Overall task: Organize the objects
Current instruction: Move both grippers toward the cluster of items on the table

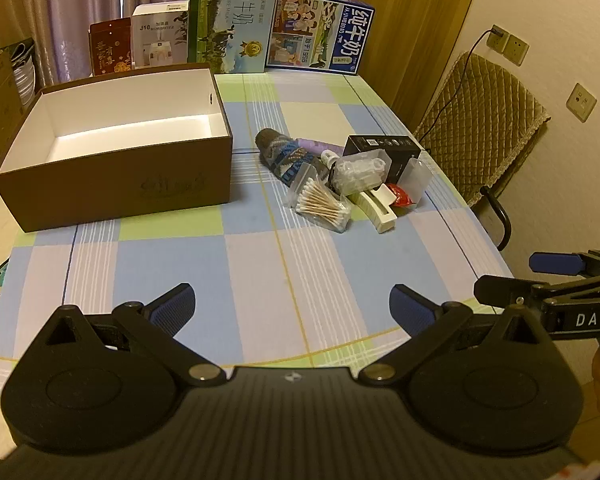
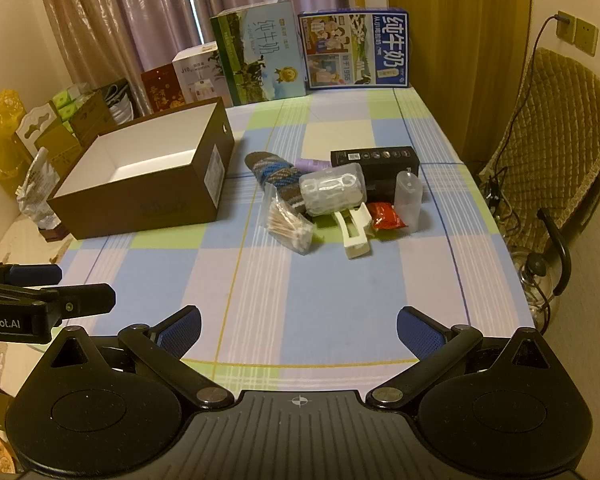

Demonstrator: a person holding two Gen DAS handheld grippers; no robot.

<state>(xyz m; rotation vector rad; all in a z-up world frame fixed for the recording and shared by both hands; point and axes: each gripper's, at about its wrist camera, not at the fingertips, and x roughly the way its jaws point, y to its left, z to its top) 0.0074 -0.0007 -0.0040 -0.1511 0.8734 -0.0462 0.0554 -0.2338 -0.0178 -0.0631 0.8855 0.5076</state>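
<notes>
A brown cardboard box (image 1: 112,176) (image 2: 148,204) with a white, bare inside stands open-topped on the left of the checked table. To its right lies a pile: a patterned folded umbrella (image 1: 284,156) (image 2: 276,176), a bag of cotton swabs (image 1: 322,204) (image 2: 288,226), a clear plastic container (image 1: 360,170) (image 2: 332,190), a black box (image 1: 384,148) (image 2: 374,158), a cream clip (image 1: 374,204) (image 2: 354,232) and a red packet (image 1: 402,196) (image 2: 386,216). My left gripper (image 1: 292,308) and right gripper (image 2: 298,330) hover open over the near table edge, nothing between their fingers.
Two milk cartons (image 1: 232,20) (image 2: 354,52) and smaller boxes (image 1: 160,38) line the far table edge before curtains. A padded chair (image 1: 480,124) (image 2: 556,152) stands at the right. Cardboard boxes and bags (image 2: 60,128) crowd the left side. Checked cloth (image 2: 308,292) lies between grippers and pile.
</notes>
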